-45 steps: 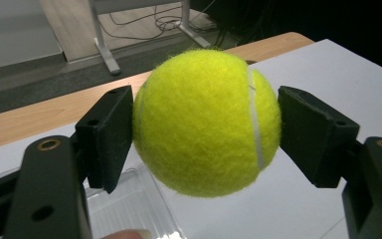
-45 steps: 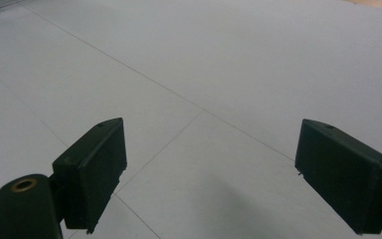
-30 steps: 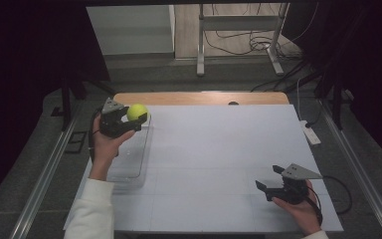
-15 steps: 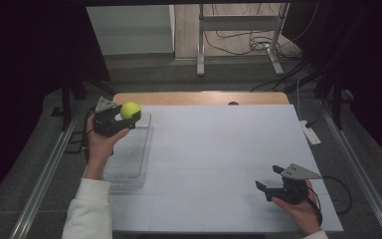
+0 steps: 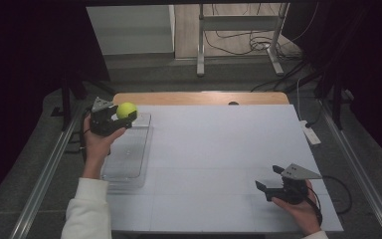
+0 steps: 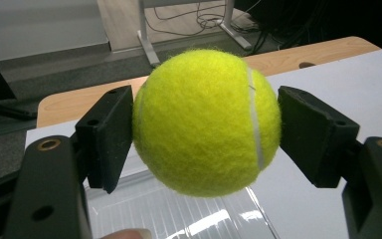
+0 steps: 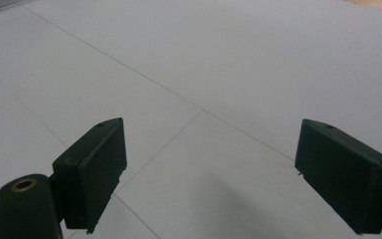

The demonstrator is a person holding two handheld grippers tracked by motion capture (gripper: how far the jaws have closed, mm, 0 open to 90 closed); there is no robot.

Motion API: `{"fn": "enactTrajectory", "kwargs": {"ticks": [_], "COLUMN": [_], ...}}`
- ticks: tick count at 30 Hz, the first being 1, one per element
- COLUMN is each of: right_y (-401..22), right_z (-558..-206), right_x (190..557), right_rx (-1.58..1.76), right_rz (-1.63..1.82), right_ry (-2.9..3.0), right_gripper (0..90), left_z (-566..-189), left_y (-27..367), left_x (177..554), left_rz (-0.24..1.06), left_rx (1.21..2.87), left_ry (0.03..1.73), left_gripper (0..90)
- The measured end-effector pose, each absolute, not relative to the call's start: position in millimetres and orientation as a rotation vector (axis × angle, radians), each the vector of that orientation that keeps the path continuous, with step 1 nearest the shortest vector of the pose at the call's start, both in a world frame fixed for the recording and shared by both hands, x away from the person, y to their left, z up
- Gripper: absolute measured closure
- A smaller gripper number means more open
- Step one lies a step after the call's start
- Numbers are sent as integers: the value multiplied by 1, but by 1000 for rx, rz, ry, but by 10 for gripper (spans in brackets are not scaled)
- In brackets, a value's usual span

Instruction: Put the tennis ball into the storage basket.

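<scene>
Yellow tennis ball [image 6: 206, 122] is staying clamped in my left gripper [image 5: 113, 118] as I am carrying it farther over the clear tray [image 5: 127, 159] toward the surface's far left corner, while my right gripper [image 5: 278, 180] is resting open.

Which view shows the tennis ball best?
The left gripper view: the tennis ball sits close and sharp, clamped between the left gripper's black jaws, white seam visible. The high view shows it as a small yellow-green spot over the clear tray's far end. The right gripper view looks across the white table.
</scene>
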State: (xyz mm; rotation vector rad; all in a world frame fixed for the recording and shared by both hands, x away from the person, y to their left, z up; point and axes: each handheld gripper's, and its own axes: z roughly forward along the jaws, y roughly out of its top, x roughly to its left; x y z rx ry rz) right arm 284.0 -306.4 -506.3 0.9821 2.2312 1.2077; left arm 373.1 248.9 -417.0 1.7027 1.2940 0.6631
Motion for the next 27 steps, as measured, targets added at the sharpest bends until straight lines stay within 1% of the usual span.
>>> {"fn": "enactTrajectory", "kwargs": {"ticks": [27], "right_y": [-306], "right_z": [-507], "right_x": [284], "right_rx": [985], "right_rz": [1214], "right_ry": [2233], "right_gripper": [135], "left_z": [-434], "left_y": [264], "left_x": [388], "left_rz": [635], "left_rx": [1709], "left_ry": [1385], "left_gripper": [265]}}
